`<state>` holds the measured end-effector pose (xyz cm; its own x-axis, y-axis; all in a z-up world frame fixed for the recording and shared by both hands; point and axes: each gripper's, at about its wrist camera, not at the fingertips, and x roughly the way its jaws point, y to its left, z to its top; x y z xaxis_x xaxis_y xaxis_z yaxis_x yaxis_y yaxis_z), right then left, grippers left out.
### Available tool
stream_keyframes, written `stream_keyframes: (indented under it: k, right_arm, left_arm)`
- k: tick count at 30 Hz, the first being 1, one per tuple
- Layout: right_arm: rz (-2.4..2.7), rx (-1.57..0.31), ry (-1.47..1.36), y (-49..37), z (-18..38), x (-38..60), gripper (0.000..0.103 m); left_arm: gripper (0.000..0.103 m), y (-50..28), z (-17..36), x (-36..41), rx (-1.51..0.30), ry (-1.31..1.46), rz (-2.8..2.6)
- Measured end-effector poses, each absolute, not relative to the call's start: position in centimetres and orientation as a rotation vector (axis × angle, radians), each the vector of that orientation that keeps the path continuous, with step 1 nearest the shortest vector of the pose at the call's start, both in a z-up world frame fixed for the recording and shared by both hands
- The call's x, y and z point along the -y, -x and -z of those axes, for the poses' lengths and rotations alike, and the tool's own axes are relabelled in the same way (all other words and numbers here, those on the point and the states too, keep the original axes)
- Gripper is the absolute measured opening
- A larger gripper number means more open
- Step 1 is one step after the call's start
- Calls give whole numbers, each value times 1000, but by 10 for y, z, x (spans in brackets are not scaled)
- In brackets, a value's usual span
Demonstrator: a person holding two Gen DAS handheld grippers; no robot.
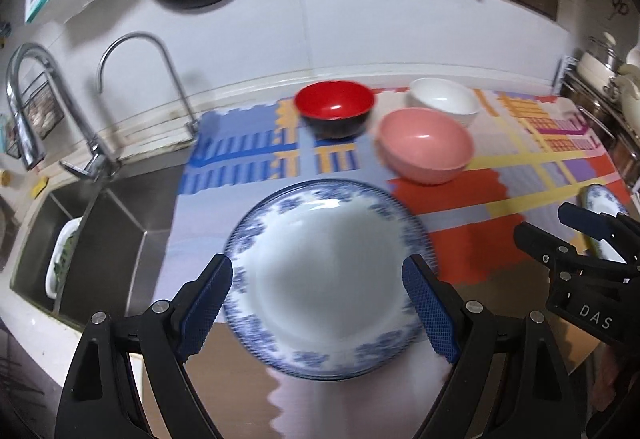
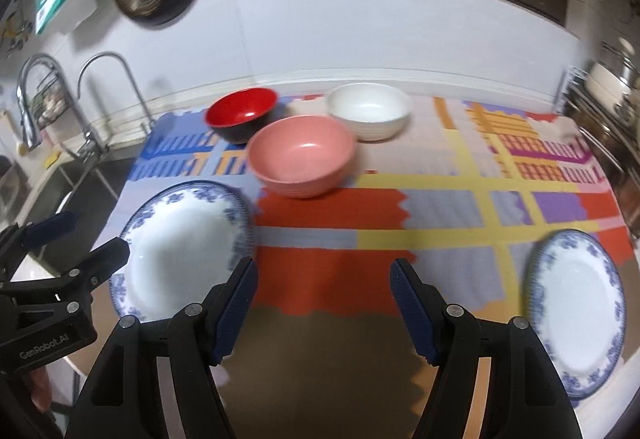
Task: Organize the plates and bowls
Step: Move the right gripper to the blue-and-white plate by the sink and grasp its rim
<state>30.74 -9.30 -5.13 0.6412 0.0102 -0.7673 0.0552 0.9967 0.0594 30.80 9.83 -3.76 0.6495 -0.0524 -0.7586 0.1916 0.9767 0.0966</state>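
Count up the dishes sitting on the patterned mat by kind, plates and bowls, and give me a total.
Plates: 2, a blue-and-white floral plate on the left and a matching blue-and-white floral plate on the right.
Bowls: 3, a red-and-black bowl, a pink bowl and a white bowl.
Total: 5.

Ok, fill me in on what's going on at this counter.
A person holds two grippers over a patterned mat. The left gripper, open, hovers above a blue-rimmed plate; the right gripper, also open, holds nothing. A second plate lies at the mat's right edge, and red, pink and white bowls sit separately behind. Nothing is stacked yet.
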Motion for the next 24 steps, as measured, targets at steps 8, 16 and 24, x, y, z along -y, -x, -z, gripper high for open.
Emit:
stream_keyframes:
  k: [8, 16, 24]
  right_arm:
    - [-5, -925, -64, -333, 73, 53, 69]
    - [-1, -991, -39, -359, 99, 29, 69]
    - [5, -1036, -10, -378, 118, 19, 69]
  left_arm:
    - [87, -321, 63, -140, -897, -175, 85]
    - [87, -339, 90, -162, -954, -176, 60]
    - [81, -361, 114, -170, -1015, -161, 54]
